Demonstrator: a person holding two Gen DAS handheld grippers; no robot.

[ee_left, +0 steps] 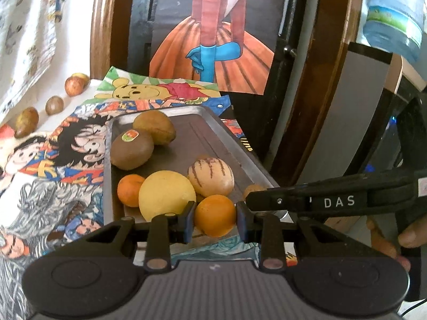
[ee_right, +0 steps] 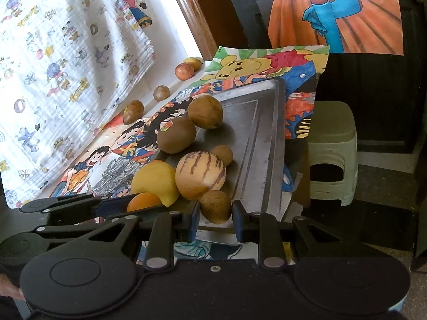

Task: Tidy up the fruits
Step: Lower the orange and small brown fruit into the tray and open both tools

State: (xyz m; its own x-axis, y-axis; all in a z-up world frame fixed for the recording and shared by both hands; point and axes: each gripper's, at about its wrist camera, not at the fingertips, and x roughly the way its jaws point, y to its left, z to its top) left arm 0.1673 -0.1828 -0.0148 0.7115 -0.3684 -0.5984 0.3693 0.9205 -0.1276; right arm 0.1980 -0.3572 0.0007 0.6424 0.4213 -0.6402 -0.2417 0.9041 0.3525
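Gripping an orange [ee_left: 215, 215] between the left gripper [ee_left: 215, 217] pads at the near edge of the tray [ee_left: 213, 122]; right gripper [ee_right: 215, 214] closed narrowly around a small brown fruit [ee_right: 215, 206] at the tray's near right corner. Seemingly midway: most fruit already gathered on the tray — two kiwis [ee_left: 132, 149] at the far left, a striped melon [ee_left: 210, 177] in the middle, a lemon [ee_left: 166, 196] and second orange [ee_left: 130, 190] near left. Left to do, probably: four loose fruits [ee_left: 26, 122] lined up on the white ledge, well apart from the tray, far left. Tray: dull metal, rectangular, raised rim, resting on glossy cartoon posters [ee_left: 66, 144]. Kiwis matte and fuzzy-looking; oranges smooth, round; lemon pale, slightly pebbled; melon cream with dark streaks.
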